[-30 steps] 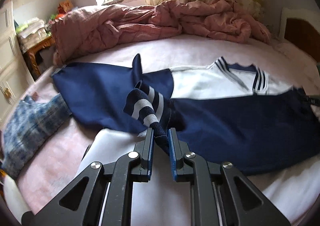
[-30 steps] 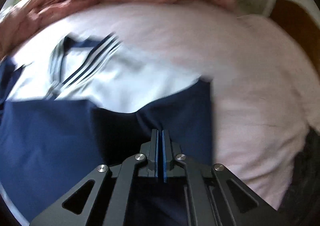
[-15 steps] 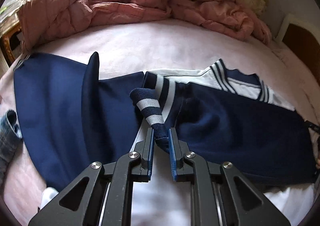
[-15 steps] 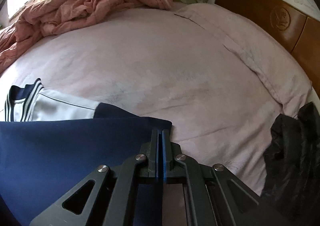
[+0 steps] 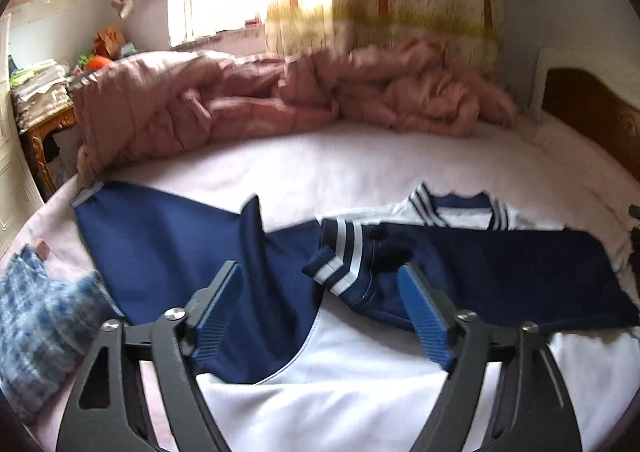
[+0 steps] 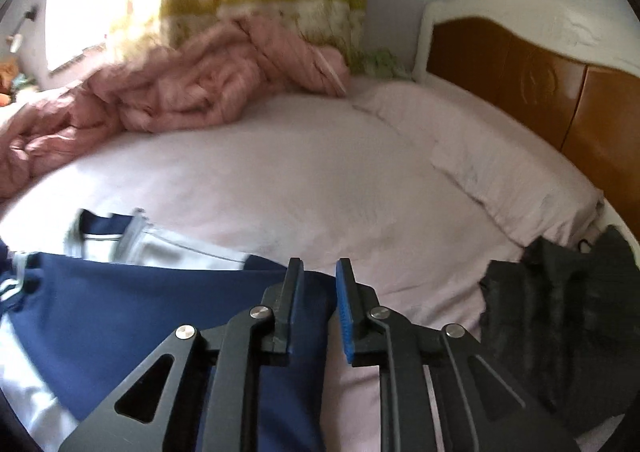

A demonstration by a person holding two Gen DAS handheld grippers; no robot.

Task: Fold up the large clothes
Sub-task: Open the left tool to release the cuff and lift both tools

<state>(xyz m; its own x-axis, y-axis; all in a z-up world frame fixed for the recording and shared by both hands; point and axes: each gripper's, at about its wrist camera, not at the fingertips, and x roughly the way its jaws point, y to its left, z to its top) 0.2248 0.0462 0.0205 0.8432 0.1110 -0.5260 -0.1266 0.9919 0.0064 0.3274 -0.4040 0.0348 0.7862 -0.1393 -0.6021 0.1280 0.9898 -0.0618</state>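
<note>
Left gripper jaws opening wide, nothing pinched, striped cuff lying loose beyond them; right gripper jaws opening slightly over the navy hem, no cloth pressed. One navy-and-white jacket lies flat on the pink bed sheet, long axis across the left view, collar toward the headboard, sleeves folded inward. Also one pink quilt, one blue-white garment, one black garment.

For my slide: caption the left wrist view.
Left gripper opening above the striped cuff of a navy-and-white jacket on the bed.
</note>
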